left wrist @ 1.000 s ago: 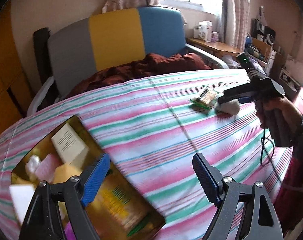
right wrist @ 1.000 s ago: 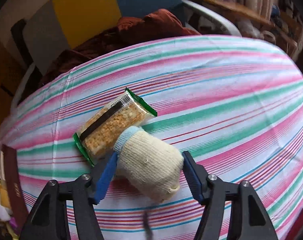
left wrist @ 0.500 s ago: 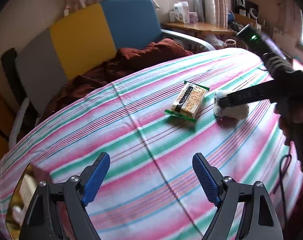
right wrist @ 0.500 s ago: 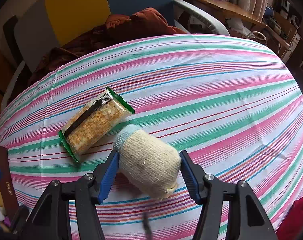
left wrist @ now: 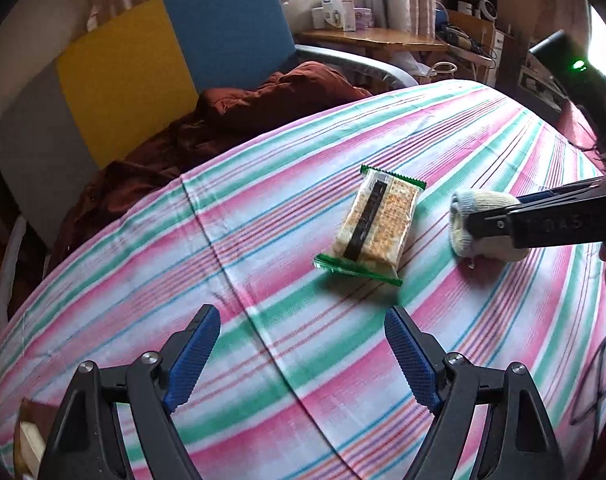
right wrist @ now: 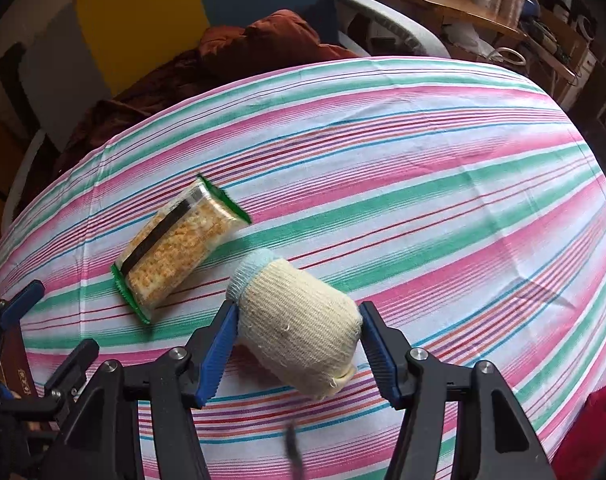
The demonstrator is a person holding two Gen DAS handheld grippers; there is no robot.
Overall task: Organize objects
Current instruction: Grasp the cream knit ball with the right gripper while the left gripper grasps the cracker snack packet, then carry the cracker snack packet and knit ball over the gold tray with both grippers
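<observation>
Clearly the largest thing in view was the surface under its pink, green, blue and white striped cotton cloth (left wrist: 263, 248), and everything else can be placed against that cloth. Beyond its far edge stood a padded chair with grey, yellow and blue back panels (left wrist: 143, 68), with a crumpled dark red-brown blanket (left wrist: 239, 120) heaped on its seat, right up against the cloth's far edge. Farther back and to the right of the cloth ran a wooden side shelf (left wrist: 375, 38) carrying small white boxes.

On the cloth, toward its right half, lay a clear plastic pack of golden crackers with green sealed ends and a black stripe (left wrist: 373, 224), flat and angled. Just to the right of that pack, apart from it by a narrow strip of cloth, lay a rolled cream knitted sock with a pale blue cuff (right wrist: 299, 320), resting on the cloth.

The right gripper (right wrist: 299, 348) pointed steeply down at the cloth with its blue-padded jaws on either side of the sock roll; the left pad touched the knit, but whether the right pad pressed it could not be told. The left gripper (left wrist: 303, 356) hung over the near part of the cloth, its jaws wide apart with only bare stripes between them, well short of the cracker pack.
</observation>
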